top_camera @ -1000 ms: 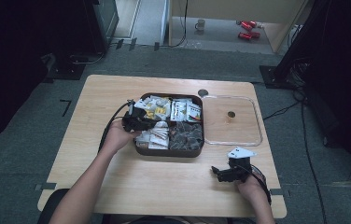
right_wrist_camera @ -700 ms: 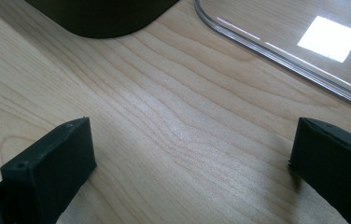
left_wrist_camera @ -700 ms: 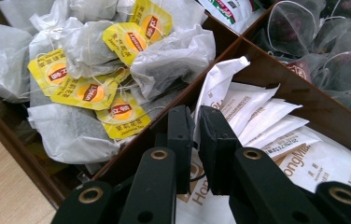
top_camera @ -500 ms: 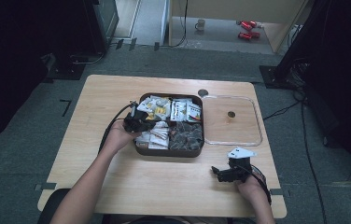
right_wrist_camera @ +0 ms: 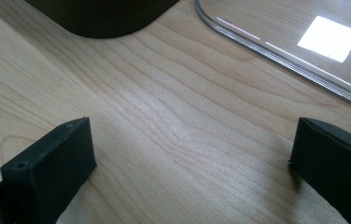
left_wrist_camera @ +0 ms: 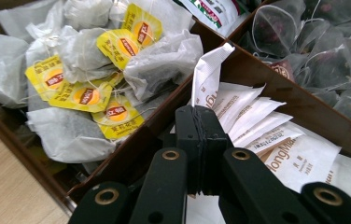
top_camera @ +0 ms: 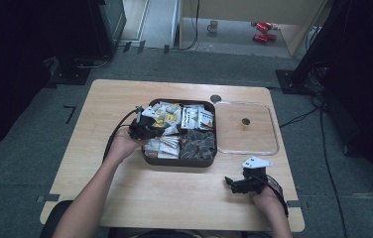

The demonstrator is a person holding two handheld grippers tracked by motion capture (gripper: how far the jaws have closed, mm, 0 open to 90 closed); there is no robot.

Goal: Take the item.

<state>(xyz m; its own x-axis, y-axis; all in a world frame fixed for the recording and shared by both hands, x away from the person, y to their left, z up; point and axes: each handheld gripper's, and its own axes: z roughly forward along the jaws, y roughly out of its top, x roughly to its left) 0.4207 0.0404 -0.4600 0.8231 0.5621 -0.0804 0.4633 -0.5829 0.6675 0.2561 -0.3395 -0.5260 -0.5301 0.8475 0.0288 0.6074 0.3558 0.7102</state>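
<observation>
A dark brown divided tray (top_camera: 179, 162) sits mid-table, holding tea bags and sachets. My left gripper (top_camera: 147, 126) is at the tray's left side, over its divider. In the left gripper view its jaws (left_wrist_camera: 201, 126) are pressed together, and a white sachet (left_wrist_camera: 211, 74) stands up from their tips, above a stack of like sachets (left_wrist_camera: 276, 149). Tea bags with yellow tags (left_wrist_camera: 85, 93) fill the compartment to the left. My right gripper (top_camera: 231, 183) rests low on the table near the front right. It is open (right_wrist_camera: 187, 154) with bare wood between its jaws.
A clear lid (top_camera: 274, 148) with a small knob (top_camera: 245, 121) lies flat right of the tray; its rim (right_wrist_camera: 276, 60) runs just ahead of the right gripper. Dark mesh tea bags (left_wrist_camera: 313, 46) fill another compartment. A tray corner (right_wrist_camera: 103, 18) is ahead-left of the right gripper.
</observation>
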